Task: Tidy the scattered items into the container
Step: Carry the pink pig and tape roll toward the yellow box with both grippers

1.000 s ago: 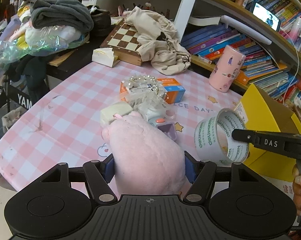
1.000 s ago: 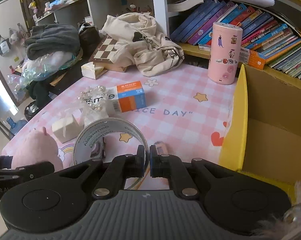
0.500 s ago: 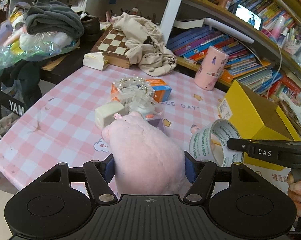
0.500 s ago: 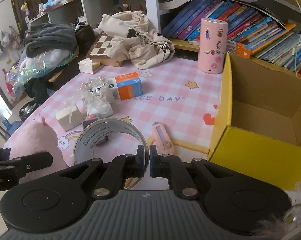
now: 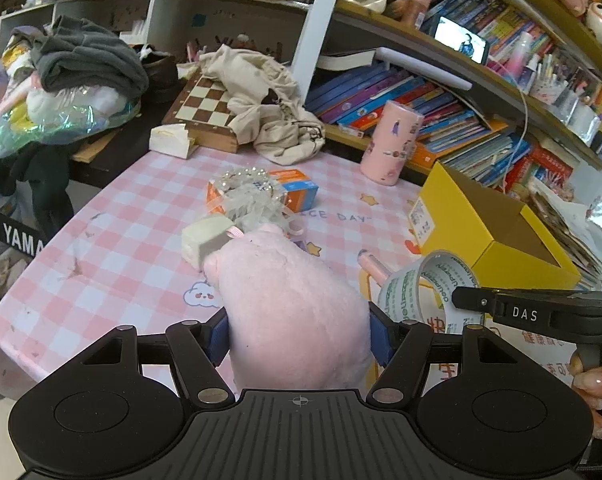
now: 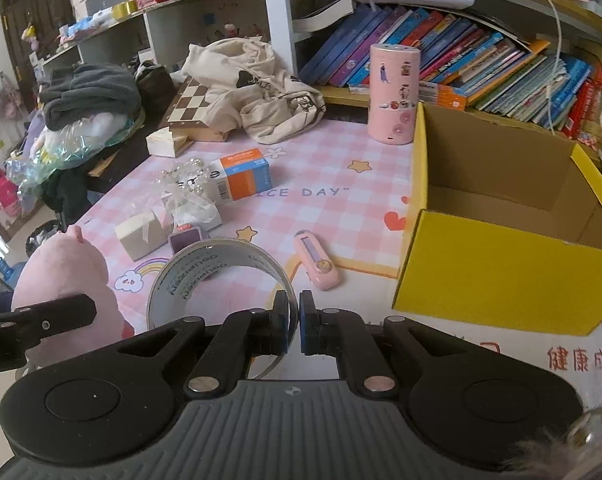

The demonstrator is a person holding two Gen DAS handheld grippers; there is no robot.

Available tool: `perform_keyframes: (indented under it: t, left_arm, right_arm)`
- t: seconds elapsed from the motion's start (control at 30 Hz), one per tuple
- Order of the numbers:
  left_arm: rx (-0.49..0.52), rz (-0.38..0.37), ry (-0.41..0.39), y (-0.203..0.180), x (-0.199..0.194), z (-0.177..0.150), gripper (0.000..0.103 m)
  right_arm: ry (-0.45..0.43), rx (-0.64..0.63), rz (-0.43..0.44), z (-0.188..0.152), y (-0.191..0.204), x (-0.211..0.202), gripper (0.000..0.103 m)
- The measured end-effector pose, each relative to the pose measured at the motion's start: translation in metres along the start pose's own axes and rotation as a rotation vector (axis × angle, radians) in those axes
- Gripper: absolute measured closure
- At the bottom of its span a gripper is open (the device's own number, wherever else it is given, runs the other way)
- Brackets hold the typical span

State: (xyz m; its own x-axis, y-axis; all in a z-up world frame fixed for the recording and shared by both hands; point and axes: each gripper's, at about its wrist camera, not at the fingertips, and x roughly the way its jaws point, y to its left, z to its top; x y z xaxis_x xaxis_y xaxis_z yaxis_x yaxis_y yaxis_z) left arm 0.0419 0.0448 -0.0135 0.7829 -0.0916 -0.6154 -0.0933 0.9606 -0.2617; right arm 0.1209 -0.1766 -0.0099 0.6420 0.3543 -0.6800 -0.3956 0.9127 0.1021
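- The left gripper (image 5: pixel 299 330) pinches a pink plush toy (image 5: pixel 293 312) between its blue pads, which press into its sides; the toy's long axis runs away from the camera, snout end toward the middle of the table, tilted up off the cloth
- The right gripper (image 6: pixel 294 322) has its jaws pressed together on the wall of a roll of tape (image 6: pixel 217 276); the roll stands on edge in the air, its open hole facing left toward the plush toy
- In the left wrist view the same gripper comes in from the right, just in front of the yellow box (image 5: pixel 497 236), with a hand (image 5: pixel 591 384) on its handle
- The yellow box sits at the right side of the pink checked table (image 6: pixel 333 152), top open and its inside bare, its near wall upright and its long axis running away from the camera
- A pink cutter (image 6: pixel 316 265) lies flat just left of the box's near corner, its length pointing at an angle toward the roll of tape
- Left of the box, well apart from it, lie a purple cube (image 6: pixel 185 239), a cream block (image 6: pixel 139 236) and a clear ribbon bundle (image 6: pixel 189 196) close together
- Behind them an orange and blue carton (image 6: pixel 241 176) lies on its long side
- Open cloth stretches between the carton and the box
- A pink cylinder (image 6: pixel 395 94) stands upright at the box's far left corner
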Motion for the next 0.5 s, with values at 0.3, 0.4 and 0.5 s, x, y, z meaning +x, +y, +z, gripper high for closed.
perform_keyframes:
  t: [0.3, 0.4, 0.5]
  left_arm:
    - [0.024, -0.035, -0.016, 0.001, -0.015, -0.006, 0.037]
    - [0.030, -0.047, -0.019, 0.001, -0.019, -0.008, 0.037]
    - [0.037, -0.059, -0.023, 0.001, -0.023, -0.011, 0.037]
  right_arm:
    - [-0.017, 0.007, -0.028, -0.012, 0.009, -0.017, 0.098]
    - [-0.021, 0.005, -0.036, -0.017, 0.012, -0.023, 0.098]
    - [-0.026, 0.010, -0.046, -0.022, 0.015, -0.029, 0.098]
